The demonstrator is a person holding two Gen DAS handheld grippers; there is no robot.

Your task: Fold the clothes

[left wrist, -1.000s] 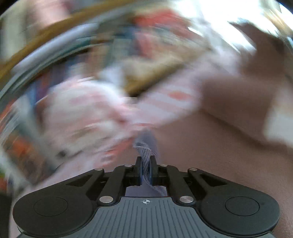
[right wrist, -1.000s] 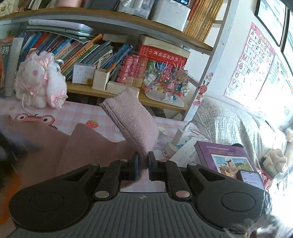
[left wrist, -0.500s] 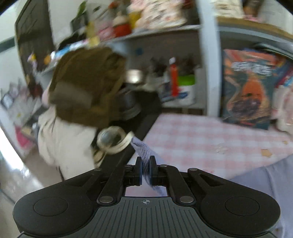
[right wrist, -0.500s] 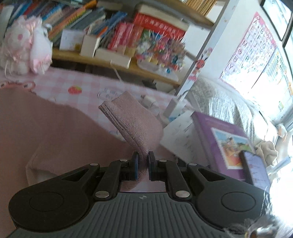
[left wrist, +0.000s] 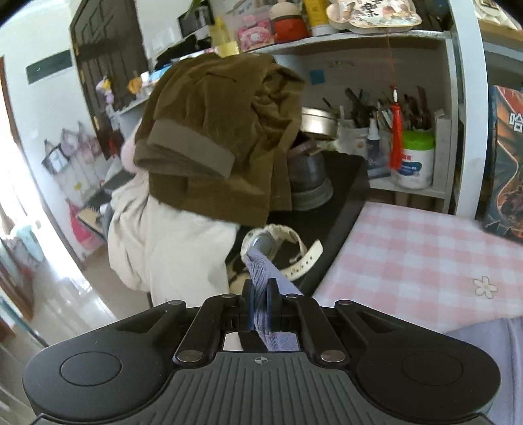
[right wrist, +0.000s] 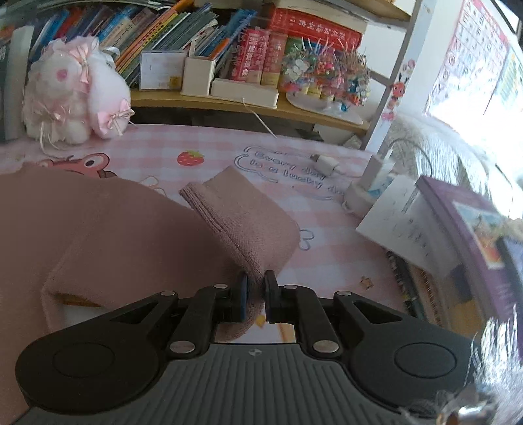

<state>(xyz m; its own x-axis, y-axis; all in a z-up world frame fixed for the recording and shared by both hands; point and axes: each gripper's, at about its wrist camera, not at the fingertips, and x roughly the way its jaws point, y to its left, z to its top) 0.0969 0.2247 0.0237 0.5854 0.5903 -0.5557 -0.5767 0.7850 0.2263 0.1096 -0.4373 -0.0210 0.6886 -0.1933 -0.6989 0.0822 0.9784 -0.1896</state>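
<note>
Between the closed fingers of the right gripper (right wrist: 254, 296) sits a ribbed cuff of the pink garment (right wrist: 124, 229), pinched tight and lifted in a fold above the rest of the cloth — that lies spread over the pink checked tablecloth (right wrist: 327, 248). The garment's left part runs out of view. Beyond it stand a plush toy (right wrist: 73, 94) and a shelf of books (right wrist: 157, 29); the purple book (right wrist: 470, 222) at right is blurred. The left gripper (left wrist: 260, 305) is clamped on another ribbed edge of the same cloth, which looks lavender in this view, held off the table's corner — behind it a white watch (left wrist: 278, 248) and a heap of brown clothing (left wrist: 222, 134).
</note>
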